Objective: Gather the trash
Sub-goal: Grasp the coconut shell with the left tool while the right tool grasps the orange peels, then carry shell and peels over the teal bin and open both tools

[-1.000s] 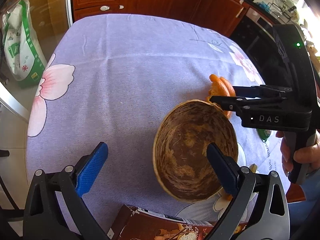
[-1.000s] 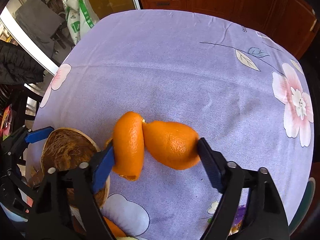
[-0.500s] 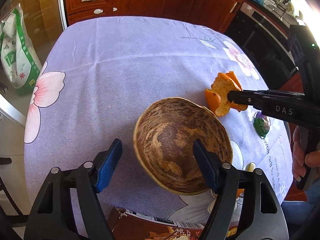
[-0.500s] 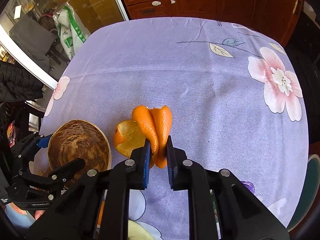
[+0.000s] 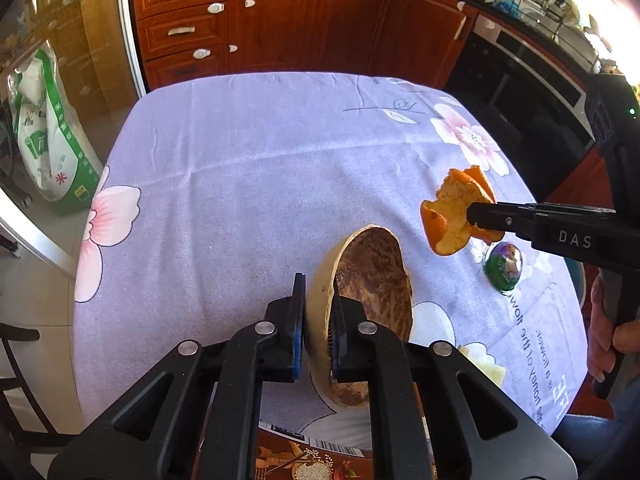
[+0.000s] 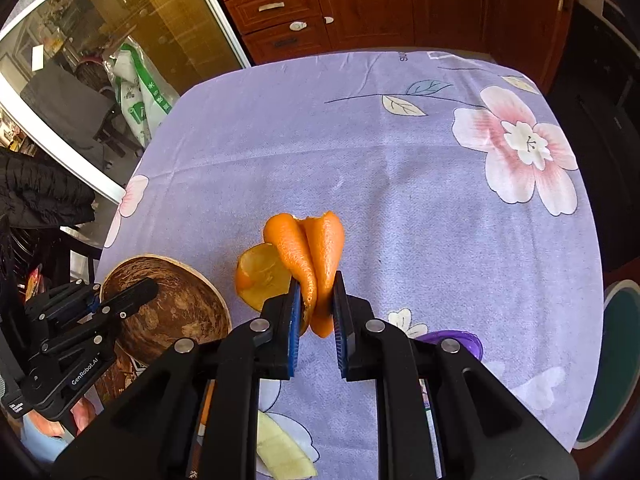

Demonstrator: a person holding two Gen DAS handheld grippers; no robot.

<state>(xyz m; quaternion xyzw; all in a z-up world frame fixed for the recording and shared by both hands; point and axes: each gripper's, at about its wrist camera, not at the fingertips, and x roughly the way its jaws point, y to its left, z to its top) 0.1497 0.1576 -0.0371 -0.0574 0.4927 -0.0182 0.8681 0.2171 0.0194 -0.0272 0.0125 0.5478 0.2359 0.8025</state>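
A brown coconut-shell bowl [image 5: 372, 280] is tipped up on edge above the purple flowered tablecloth [image 5: 248, 184]. My left gripper [image 5: 318, 296] is closing on its near rim, one pad inside and one outside, both pressing the wall. In the right wrist view the same bowl [image 6: 176, 304] shows low on the left with the left gripper [image 6: 136, 292] on it. My right gripper [image 6: 316, 292] is shut on a curled orange peel [image 6: 312, 248], held off the cloth. From the left wrist view the peel [image 5: 448, 216] hangs from the right gripper [image 5: 474, 216], just right of the bowl.
A green and purple foil-wrapped sweet [image 5: 503, 266] lies right of the bowl. A pale peel strip [image 6: 280, 452] and a printed box [image 5: 312, 460] sit at the near edge. A white and green bag [image 5: 48, 136] stands on the floor at the left; wooden cabinets [image 5: 280, 20] lie beyond.
The left jaws went from wide open around the bowl to clamped on its rim, tipping it up. The right jaws shut on the orange peel and raised it off the cloth.
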